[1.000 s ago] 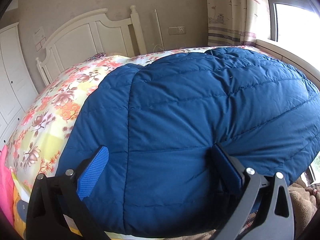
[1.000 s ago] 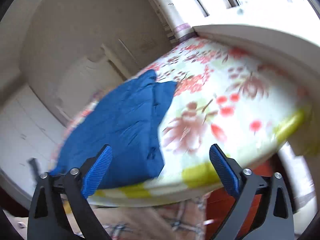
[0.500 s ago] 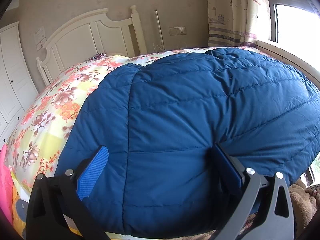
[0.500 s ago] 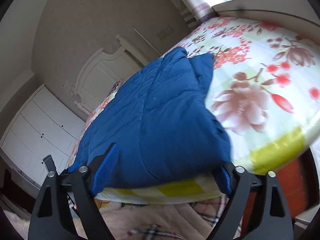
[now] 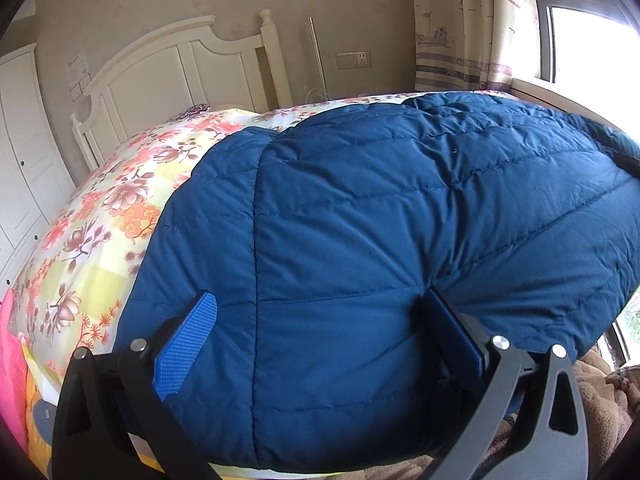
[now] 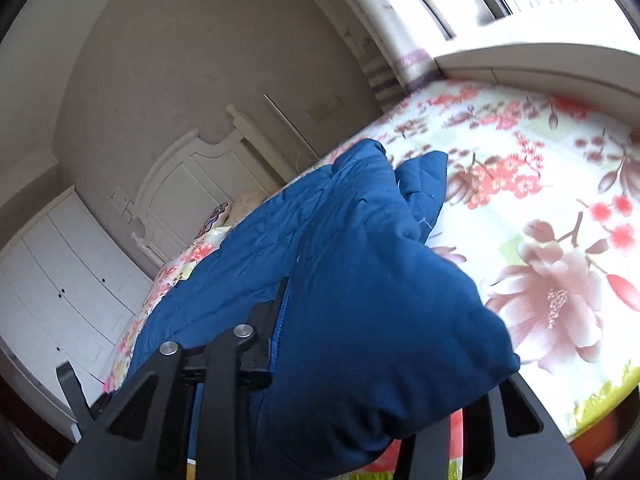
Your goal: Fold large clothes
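A large blue quilted jacket (image 5: 360, 220) lies spread over the floral bed cover (image 5: 100, 240). In the left wrist view my left gripper (image 5: 320, 340) stands open at the jacket's near hem. Its fingers are wide apart and the right finger (image 5: 452, 332) is tucked into a fold. In the right wrist view the jacket's (image 6: 360, 300) near right corner is bunched between the closing jaws of my right gripper (image 6: 372, 360). The left pad (image 6: 280, 320) presses on the fabric and the right finger is hidden under it.
A white headboard (image 5: 180, 68) and white wardrobe (image 5: 20, 140) stand at the back and left. A window ledge (image 6: 520, 60) and curtain border the bed's right side. Bare floral cover (image 6: 540, 200) lies right of the jacket. Pink cloth (image 5: 8, 360) hangs at the left edge.
My right gripper swung from the bare bed cover over to the jacket's near right corner and its jaws closed in on it. The left gripper and its view stayed the same.
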Demonstrator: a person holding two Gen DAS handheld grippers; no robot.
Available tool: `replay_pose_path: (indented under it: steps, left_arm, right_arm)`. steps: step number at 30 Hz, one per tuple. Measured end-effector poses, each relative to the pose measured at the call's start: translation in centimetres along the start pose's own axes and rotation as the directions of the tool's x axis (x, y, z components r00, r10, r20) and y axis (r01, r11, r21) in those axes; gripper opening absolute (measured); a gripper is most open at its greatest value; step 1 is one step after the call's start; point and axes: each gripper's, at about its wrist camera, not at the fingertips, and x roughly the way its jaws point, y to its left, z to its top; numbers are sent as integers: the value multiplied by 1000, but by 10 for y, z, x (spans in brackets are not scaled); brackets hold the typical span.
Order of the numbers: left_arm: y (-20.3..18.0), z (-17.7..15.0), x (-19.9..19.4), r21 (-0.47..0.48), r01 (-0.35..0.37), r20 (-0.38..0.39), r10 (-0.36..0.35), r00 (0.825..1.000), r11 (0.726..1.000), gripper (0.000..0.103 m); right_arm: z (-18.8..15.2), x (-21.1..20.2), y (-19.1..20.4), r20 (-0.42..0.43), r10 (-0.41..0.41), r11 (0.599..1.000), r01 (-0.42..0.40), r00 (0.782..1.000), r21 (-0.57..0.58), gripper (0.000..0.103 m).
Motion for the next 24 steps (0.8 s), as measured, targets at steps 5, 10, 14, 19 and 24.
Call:
replay_pose_path:
  steps: [5, 10, 14, 19, 24]
  left_arm:
    - [1, 30, -26, -18, -3, 46, 4, 999, 1000, 101]
    - [-24, 109, -36, 36, 49, 143, -54, 988, 998, 101]
    - [-50, 175, 32, 25, 94, 27, -95, 995, 995, 101]
    - [-91, 196, 166, 70, 11, -218, 5, 976, 997, 101]
    - [-82, 189, 170, 45, 28, -216, -18, 976, 999, 101]
  right_arm:
    - [1, -5, 7, 29, 5, 999, -4, 1000, -47, 40]
    - [-2, -7, 6, 51, -4, 997, 7, 999, -75, 40]
    - [-3, -14, 14, 58, -22, 992, 28, 998, -121, 40]
    - [-3, -17, 25, 61, -46, 980, 57, 997, -191, 40]
    - [-1, -18, 32, 67, -49, 965, 64, 997, -254, 40]
